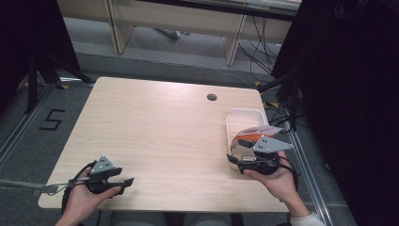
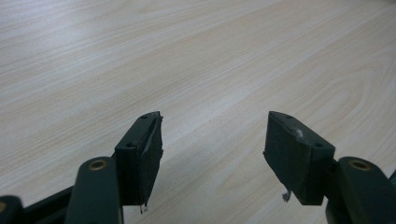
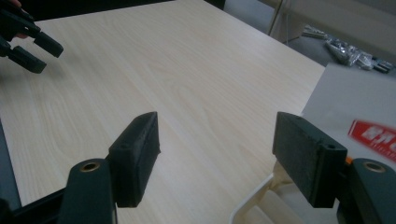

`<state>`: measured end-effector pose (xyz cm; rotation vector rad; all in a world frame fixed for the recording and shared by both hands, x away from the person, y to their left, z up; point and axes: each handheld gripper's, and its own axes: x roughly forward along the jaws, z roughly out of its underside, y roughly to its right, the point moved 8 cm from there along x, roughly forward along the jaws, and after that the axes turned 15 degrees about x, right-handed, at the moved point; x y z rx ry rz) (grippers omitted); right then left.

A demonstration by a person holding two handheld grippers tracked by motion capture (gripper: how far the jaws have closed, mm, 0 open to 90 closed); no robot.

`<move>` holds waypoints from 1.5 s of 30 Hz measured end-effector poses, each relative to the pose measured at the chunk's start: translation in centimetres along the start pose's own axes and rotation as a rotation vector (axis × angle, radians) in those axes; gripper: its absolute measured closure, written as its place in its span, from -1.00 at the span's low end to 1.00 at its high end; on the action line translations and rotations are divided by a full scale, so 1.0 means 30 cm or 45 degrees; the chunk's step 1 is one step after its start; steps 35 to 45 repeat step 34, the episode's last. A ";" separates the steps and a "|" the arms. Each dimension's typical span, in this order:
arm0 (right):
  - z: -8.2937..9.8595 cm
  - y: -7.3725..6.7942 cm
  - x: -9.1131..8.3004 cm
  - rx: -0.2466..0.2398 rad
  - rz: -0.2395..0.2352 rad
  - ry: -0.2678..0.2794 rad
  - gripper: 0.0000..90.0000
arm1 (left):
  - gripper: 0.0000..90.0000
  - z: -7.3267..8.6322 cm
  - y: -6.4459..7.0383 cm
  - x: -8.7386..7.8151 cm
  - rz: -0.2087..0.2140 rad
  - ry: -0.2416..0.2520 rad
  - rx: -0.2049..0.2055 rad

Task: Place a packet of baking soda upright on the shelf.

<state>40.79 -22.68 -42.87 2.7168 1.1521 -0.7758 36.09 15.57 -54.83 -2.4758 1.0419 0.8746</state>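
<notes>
1. Pale wood-grain desk [image 1: 155,136], with a round cable hole [image 1: 211,97] near the far edge at 1 o'clock.
2. White bin [image 1: 244,114] at 3 o'clock by the right edge, an orange-and-clear packet [image 1: 254,134] inside.
3. Right tool [image 1: 237,150] over the bin's near left rim, jaws apart, nothing between.
4. Left tool [image 1: 126,183] at 7 o'clock, low over bare wood, jaws apart.
5. Grey carpet around, a taped "5" [image 1: 51,119] at 9 o'clock, cables [image 1: 259,52] and light furniture legs at 12 o'clock.
</notes>
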 end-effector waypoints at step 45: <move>0.272 0.012 0.053 0.126 0.016 -0.141 -0.23 | -0.19 -0.006 0.006 -0.001 0.011 0.009 0.021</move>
